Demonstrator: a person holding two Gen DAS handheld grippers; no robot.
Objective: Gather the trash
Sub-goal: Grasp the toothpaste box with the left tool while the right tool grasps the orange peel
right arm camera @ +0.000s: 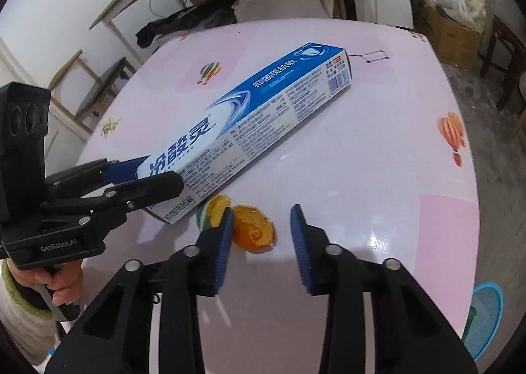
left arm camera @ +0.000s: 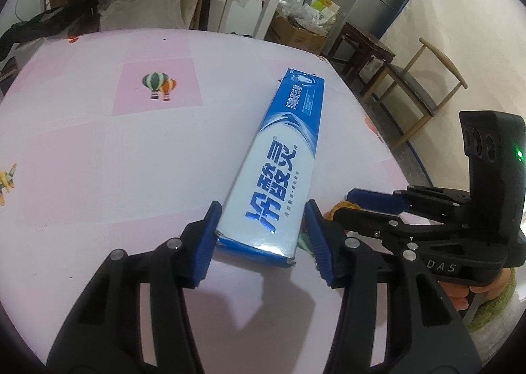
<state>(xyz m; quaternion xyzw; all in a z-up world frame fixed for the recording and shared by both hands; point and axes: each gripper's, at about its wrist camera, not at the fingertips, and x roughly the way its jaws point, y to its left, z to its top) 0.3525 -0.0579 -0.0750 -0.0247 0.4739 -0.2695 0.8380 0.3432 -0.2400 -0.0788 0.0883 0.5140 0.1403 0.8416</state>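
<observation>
Pink-patterned covering with balloon prints spreads over the desk (left arm camera: pixel 98 160), and beyond its far edge stand wooden chairs, cardboard boxes and a grey fridge. A long blue-and-white toothpaste box (left arm camera: pixel 279 160) lies flat on the desk, running away from the camera in the left wrist view. The left gripper (left arm camera: pixel 259 239) has its jaws on either side of the near end of the toothpaste box, its blue pads (left arm camera: pixel 205 242) right against the box's long sides; the box still rests on the desk. Just beside that same near end of the box lies a piece of orange peel (right arm camera: pixel 254 226). The right gripper (right arm camera: pixel 263 242) hangs over the peel with its jaws partly open: one pad touches the peel's edge, the other stands apart from it, so the peel is not gripped. A hand (right arm camera: pixel 62 285) in a green-cuffed sleeve holds the left gripper's handle.
</observation>
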